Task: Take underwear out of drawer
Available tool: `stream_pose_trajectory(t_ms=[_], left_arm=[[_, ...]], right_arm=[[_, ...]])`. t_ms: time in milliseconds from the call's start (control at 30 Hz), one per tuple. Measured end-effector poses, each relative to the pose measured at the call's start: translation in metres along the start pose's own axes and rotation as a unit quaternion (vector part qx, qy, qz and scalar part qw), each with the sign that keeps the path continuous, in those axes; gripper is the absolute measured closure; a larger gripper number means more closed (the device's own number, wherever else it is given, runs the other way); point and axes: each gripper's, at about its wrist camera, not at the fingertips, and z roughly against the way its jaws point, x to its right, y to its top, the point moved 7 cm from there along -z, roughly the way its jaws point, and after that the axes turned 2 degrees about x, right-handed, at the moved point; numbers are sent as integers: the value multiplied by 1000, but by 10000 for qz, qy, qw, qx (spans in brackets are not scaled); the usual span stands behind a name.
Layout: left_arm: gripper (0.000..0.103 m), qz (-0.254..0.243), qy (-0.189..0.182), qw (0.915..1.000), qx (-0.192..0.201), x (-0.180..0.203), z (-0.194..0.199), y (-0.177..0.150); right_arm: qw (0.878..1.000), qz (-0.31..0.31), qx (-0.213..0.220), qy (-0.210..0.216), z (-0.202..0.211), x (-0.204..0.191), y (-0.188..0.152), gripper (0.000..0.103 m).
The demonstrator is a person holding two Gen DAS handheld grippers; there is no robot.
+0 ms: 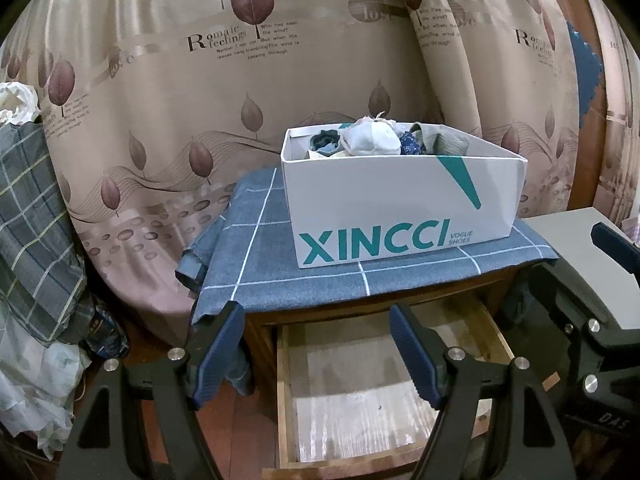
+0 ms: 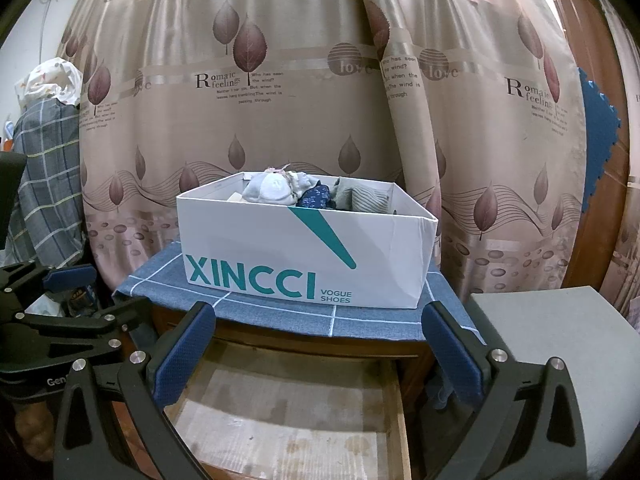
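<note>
While our left gripper [image 1: 316,356] and right gripper [image 2: 316,356] hang with jaws wide and empty, the pulled-out wooden drawer [image 1: 360,396] looks bare, and rolled underwear [image 2: 276,190] fills the white cardboard shoebox [image 2: 304,256], so we judge little remains.

Backdrop: you face a beige satin curtain [image 2: 280,120] printed with brown leaves and "Romantic feelings" text.
Stand: a wooden nightstand [image 2: 304,342] sits before it, its top under a blue grid-check cloth [image 1: 304,272].
Left side: you have a grey plaid fabric [image 1: 28,208] hanging there, white bedding bunched above.
Right side: a grey padded surface [image 2: 560,360], wooden door frame [image 2: 580,160] behind.
Floor: reddish wood floor [image 1: 160,432].
Light: dim, indoor.
</note>
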Motion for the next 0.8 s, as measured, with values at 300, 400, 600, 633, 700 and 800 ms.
stream_pose_trajectory(t_ms=[300, 400, 600, 633, 700, 800], left_arm=[[26, -12, -50, 10000, 12, 2, 0, 0], [26, -9, -53, 10000, 6, 2, 0, 0], [26, -5, -57, 10000, 7, 2, 1, 0], [26, -15, -39, 10000, 10, 1, 1, 0], [26, -20, -42, 10000, 13, 2, 1, 0], [26, -21, -34, 10000, 18, 2, 1, 0]], right_arm=[[10000, 5, 4, 5, 0, 0, 0, 1], [10000, 11, 5, 2, 0, 0, 0, 1], [10000, 7, 6, 5, 0, 0, 0, 1], [10000, 8, 6, 2, 0, 0, 0, 1], [10000, 10, 5, 2, 0, 0, 0, 1], [10000, 12, 4, 2, 0, 0, 0, 1]])
